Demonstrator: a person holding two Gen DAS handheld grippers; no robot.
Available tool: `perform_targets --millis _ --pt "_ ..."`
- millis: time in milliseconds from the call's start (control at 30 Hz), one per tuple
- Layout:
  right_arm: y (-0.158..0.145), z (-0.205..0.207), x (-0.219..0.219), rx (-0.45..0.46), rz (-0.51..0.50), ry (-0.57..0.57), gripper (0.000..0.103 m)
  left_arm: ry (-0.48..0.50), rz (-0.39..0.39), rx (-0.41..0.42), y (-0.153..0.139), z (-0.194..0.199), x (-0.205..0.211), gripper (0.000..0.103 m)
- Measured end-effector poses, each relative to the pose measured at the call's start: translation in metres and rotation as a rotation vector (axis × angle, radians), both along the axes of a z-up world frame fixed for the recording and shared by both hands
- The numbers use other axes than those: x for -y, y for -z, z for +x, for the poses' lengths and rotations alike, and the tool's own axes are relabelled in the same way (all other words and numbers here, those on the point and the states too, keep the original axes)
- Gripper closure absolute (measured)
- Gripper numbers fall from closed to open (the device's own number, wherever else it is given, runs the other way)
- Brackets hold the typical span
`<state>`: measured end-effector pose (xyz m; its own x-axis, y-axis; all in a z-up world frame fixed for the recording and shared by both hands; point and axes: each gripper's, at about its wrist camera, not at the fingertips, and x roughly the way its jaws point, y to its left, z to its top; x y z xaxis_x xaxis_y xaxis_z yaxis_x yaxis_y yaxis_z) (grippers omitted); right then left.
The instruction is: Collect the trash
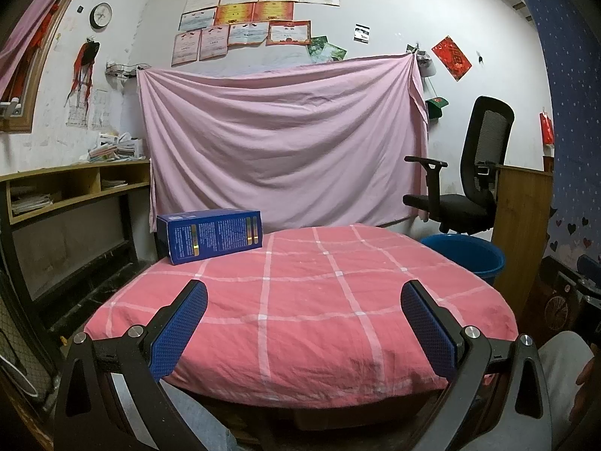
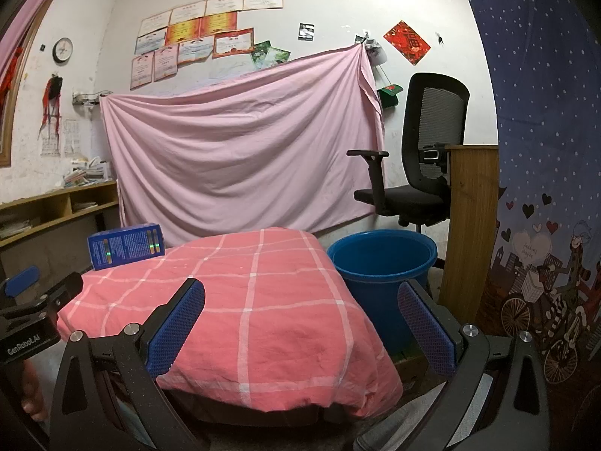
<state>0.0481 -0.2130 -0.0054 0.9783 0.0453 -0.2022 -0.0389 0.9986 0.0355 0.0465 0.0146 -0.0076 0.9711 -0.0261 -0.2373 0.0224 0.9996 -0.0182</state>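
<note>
A pink sheet (image 1: 285,143) is hanging across a white wall, under a cluster of certificates (image 1: 248,18) and beside one round clock (image 1: 100,15). In front of it, a worktop (image 1: 300,300) is sitting draped in a red cloth with white checks. One blue box (image 1: 210,235) is lying on its long side at the worktop's far left corner; it is the only loose item on the cloth. One blue bucket (image 2: 381,263) is standing on the floor just beside the worktop's right edge, its mouth open upward. One black office chair (image 2: 417,158) is standing behind the bucket, next to a wooden panel. A low wooden shelf (image 1: 75,184) with papers is running along the left wall.

Two grippers are hovering at the near edge of the worktop, both pointing forward over the cloth. The left gripper (image 1: 304,323) is holding its two blue-padded fingers (image 1: 180,330) spread wide apart with nothing between them, well short of the box. The right gripper (image 2: 300,323) is likewise keeping its fingers (image 2: 426,330) wide apart and gripping nothing, its right finger lining up in front of the bucket. In the right wrist view the left gripper's body is showing at the left edge, level with the right one, with part of a hand (image 2: 32,387) beneath it.
</note>
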Motion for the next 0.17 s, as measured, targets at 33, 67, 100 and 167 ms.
perform_targets --millis 33,67,100,167 --pt "0.0003 0.0001 0.0000 0.000 0.000 0.000 0.000 0.002 -0.001 0.000 0.0000 -0.0002 0.0000 0.002" --pt "0.0003 -0.0001 -0.0002 0.000 0.001 0.000 0.000 0.001 0.000 0.000 0.0003 -0.0011 0.0015 0.002" --pt "0.0005 -0.0004 -0.0004 0.000 0.001 0.001 0.000 0.002 0.001 0.000 0.0004 -0.0007 0.0015 0.002" --pt "0.0003 0.0000 -0.0004 -0.001 0.001 0.000 0.000 0.001 0.002 -0.001 0.0009 -0.0004 0.0024 0.002"
